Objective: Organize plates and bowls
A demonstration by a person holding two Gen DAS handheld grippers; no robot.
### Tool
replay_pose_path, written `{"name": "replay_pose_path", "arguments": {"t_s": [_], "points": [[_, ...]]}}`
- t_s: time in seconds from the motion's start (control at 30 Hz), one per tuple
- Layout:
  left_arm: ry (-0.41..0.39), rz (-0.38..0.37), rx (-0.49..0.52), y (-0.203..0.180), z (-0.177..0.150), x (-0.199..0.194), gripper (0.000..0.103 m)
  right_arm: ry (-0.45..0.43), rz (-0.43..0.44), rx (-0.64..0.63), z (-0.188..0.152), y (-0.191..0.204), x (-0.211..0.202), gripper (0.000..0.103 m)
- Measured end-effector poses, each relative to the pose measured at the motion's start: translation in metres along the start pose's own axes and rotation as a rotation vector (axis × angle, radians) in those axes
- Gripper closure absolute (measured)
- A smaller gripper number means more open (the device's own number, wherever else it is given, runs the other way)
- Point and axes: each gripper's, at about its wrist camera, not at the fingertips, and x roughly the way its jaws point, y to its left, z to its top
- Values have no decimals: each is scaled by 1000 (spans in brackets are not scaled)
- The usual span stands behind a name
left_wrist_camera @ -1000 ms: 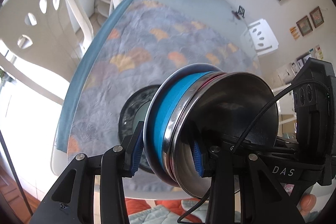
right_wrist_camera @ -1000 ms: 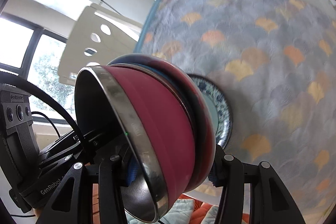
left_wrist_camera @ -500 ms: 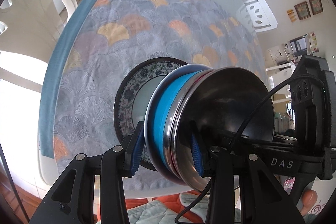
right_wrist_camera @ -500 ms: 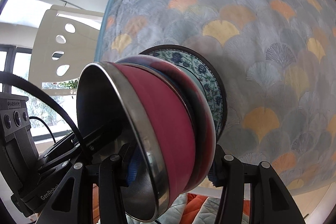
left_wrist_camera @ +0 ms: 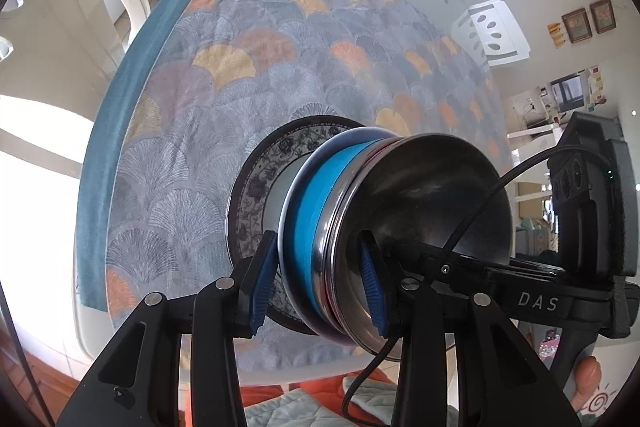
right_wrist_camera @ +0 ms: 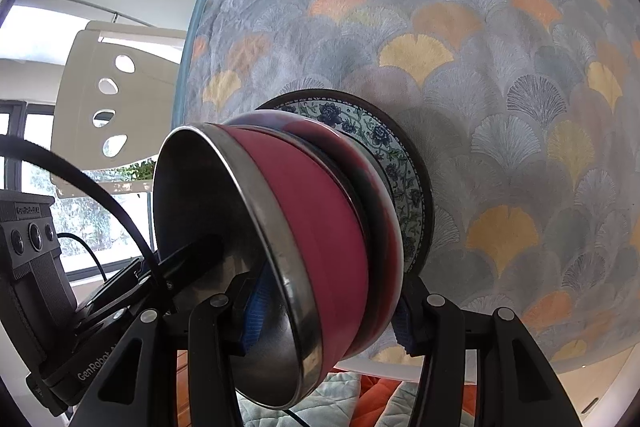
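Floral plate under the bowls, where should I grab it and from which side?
Probably by its wide patterned rim, coming in from the near table edge. The plate lies flat on the tablecloth and the bowl stack covers its centre, so only the rim is free to pinch.

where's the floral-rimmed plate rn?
The floral-rimmed ceramic plate lies on the fan-patterned tablecloth near the table's near edge, directly under the stacked steel bowls both grippers hold.
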Motion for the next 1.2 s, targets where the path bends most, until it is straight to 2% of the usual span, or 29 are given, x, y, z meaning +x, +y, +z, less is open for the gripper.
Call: {"name": "replay_pose_path", "arguments": {"t_s": [0.1, 0.37, 0.5, 0.6, 0.7, 0.77, 0.83, 0.93, 0.97, 1.0, 1.07, 1.2], "points": [[-25, -11, 3, 1, 0, -7, 67, -4, 32, 8, 0, -4, -5, 53], [-136, 1, 73, -8, 0, -47, 67, -161, 26, -34, -13, -2, -50, 53], [-217, 15, 122, -23, 6, -75, 67, -328, -13, -89, -27, 9, -90, 53], [-291, 23, 200, -48, 13, -99, 67, -455, -11, -125, -38, 25, -121, 52], [-358, 38, 265, -71, 14, -117, 64, -557, -4, -142, -51, 40, -148, 46], [-404, 53, 298, -87, 9, -127, 63, -619, -31, -138, -62, 50, -160, 46], [-443, 77, 314, -97, 4, -135, 56, -678, -105, -127, -72, 59, -166, 46], [-498, 103, 318, -105, -1, -146, 54, -764, -204, -140, -85, 63, -174, 45], [-517, 120, 323, -108, -3, -149, 50, -779, -240, -147, -86, 64, -174, 45], [-533, 139, 327, -109, -4, -151, 38, -784, -259, -148, -87, 64, -174, 45], [-585, 185, 331, -112, -11, -156, 29, -775, -267, -136, -87, 59, -173, 45], [-613, 240, 321, -113, -19, -156, 27, -748, -257, -113, -88, 50, -167, 45]]}}
